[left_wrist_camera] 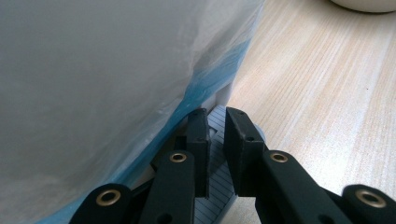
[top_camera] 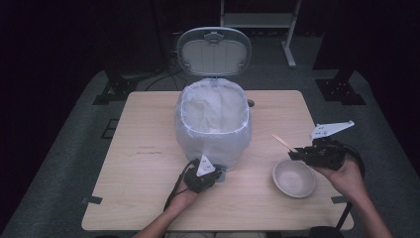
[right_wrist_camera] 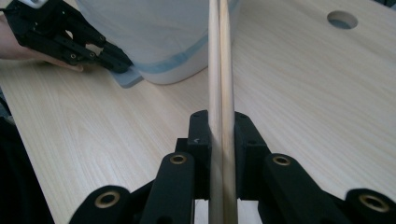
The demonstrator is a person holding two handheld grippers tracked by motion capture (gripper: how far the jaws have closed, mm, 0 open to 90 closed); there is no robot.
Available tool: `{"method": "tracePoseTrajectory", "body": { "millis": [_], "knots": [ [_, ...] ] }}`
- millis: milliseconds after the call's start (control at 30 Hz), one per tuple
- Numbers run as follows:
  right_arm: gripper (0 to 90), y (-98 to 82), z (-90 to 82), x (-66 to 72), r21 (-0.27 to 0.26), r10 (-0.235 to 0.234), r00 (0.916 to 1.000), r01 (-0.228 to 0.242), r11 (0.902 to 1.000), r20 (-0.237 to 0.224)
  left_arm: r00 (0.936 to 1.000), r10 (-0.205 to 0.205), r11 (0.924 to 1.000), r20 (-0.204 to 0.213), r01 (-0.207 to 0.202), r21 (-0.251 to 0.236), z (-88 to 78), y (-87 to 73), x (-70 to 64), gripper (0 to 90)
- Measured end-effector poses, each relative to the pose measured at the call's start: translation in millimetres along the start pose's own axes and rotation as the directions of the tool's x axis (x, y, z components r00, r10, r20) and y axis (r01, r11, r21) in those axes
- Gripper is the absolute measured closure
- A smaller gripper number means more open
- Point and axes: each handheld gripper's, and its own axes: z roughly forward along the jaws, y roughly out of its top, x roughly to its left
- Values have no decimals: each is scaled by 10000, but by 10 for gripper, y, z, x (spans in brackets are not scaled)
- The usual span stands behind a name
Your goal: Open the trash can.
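So my right gripper (top_camera: 296, 152) is clamped tight on a pair of wooden chopsticks (right_wrist_camera: 219, 70), held up in the air just over the empty bowl (top_camera: 294, 177), sticks pointing toward the bin (top_camera: 213, 124). My left gripper (top_camera: 214, 174) has its jaws nearly closed and is pressing down on the grey pedal (left_wrist_camera: 219, 154) at the bin's foot, and the lid (top_camera: 214, 51) stands open. Worry number one: the pedal is small and ribbed, so if my left slides off, the lid drops right as I swing the sticks over. Number two: the sticks are pinched near one end only, so they could pivot or scissor apart and snag the white liner bag (top_camera: 189, 130).
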Motion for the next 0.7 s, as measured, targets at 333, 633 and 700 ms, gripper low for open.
{"method": "tracePoseTrajectory", "body": {
  "millis": [333,633,700],
  "knots": [
    [792,201,-174,46,-114,-275,9995,277,9996,133,10000,-62,10000,18,62,-22,3,-3,-3,804],
    [791,380,-287,87,-296,-453,9988,459,9985,194,9999,-97,9999,28,97,-70,4,-8,-1,804],
    [791,426,-304,98,-302,-532,9984,537,9981,182,10000,-77,10000,46,77,-5,-2,-7,3,804]
  ]
}}
